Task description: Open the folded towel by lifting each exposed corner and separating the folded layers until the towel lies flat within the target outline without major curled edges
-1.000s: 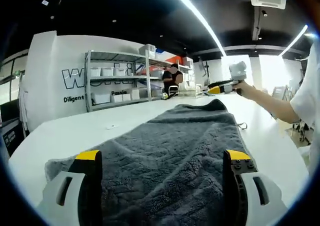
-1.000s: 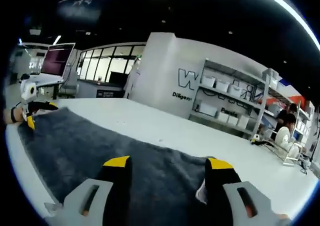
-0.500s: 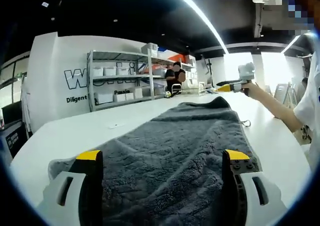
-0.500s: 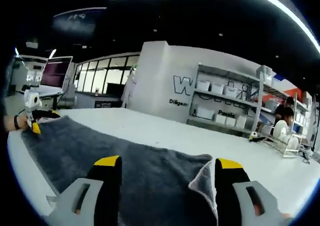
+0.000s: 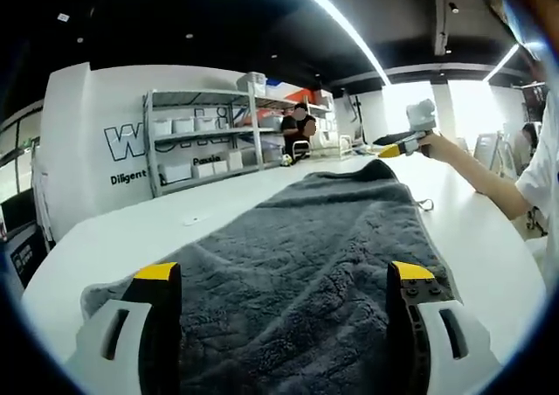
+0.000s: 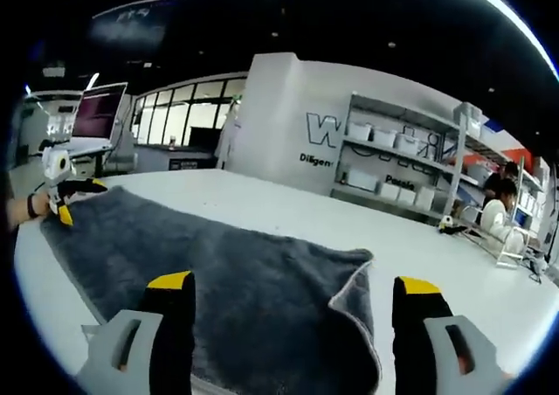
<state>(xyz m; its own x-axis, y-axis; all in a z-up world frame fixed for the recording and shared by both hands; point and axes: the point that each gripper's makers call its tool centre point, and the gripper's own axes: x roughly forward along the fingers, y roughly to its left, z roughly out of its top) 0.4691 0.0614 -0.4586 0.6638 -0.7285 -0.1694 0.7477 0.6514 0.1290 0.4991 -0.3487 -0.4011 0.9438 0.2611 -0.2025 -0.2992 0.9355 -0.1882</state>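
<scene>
In the left gripper view, the left gripper (image 5: 279,303) stands with its two yellow-tipped jaws wide apart at the bottom, nothing between them but the dark grey towel (image 5: 306,255) spread beneath. The towel runs away from the jaws toward 1 o'clock across the white table (image 5: 131,229). At its far end, near 2 o'clock, the right gripper (image 5: 403,142) sits at the towel's far edge, held by a person's hand (image 5: 437,144) with a bare forearm reaching in from the right; whether it touches the cloth cannot be told there.

In the right gripper view, the right gripper (image 6: 293,316) also has its jaws spread apart, empty, above the towel (image 6: 201,273). A towel corner (image 6: 354,294) lies between the jaws, toward the right one, showing a pale hem. The towel stretches toward 10 o'clock, where the left gripper (image 6: 63,198) rests at its far edge.

Beyond the table stand metal shelves (image 6: 410,172) with white bins at 2 o'clock, against a white wall (image 6: 279,133) with dark lettering. A seated person (image 6: 500,211) is at 3 o'clock.
</scene>
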